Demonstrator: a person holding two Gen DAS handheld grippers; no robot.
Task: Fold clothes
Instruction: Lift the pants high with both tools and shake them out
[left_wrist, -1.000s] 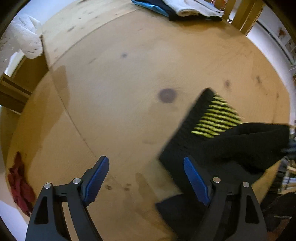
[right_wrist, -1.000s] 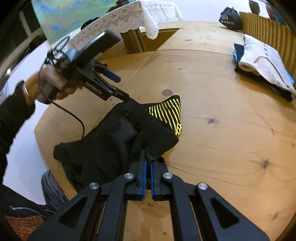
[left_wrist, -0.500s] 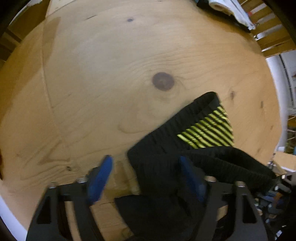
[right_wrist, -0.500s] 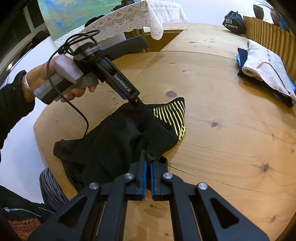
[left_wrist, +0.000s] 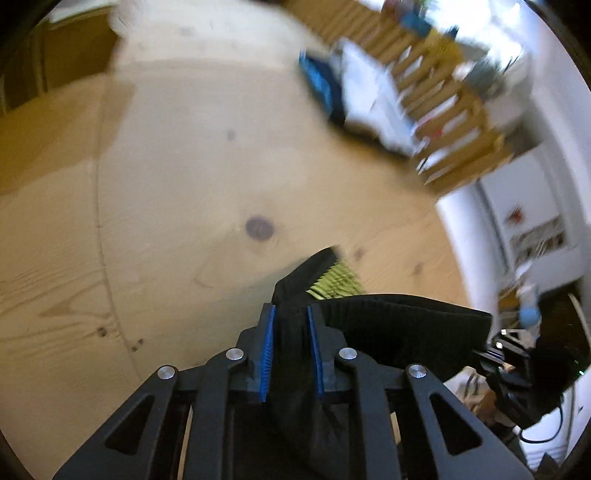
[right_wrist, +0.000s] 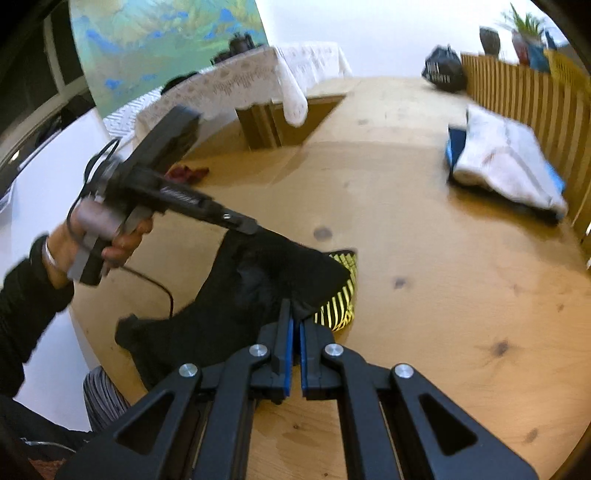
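Motion-blurred folded pile (left_wrist: 369, 99) and slatted fence (left_wrist: 443, 96) beyond the table.

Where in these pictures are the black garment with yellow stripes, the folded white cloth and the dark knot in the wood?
black garment (right_wrist: 258, 280): right wrist view, on its plain black cloth.
folded white cloth (right_wrist: 506, 162): right wrist view, on its top face.
dark knot (left_wrist: 259, 228): left wrist view, on its centre.

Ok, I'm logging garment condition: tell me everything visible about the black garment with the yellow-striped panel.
The black garment with the yellow-striped panel is soft, dark fabric, crumpled and unfolded. It is partly lifted off the round wooden table, hanging between both grippers. The left gripper is closing on a ribbed band; the right gripper is shut on another edge.
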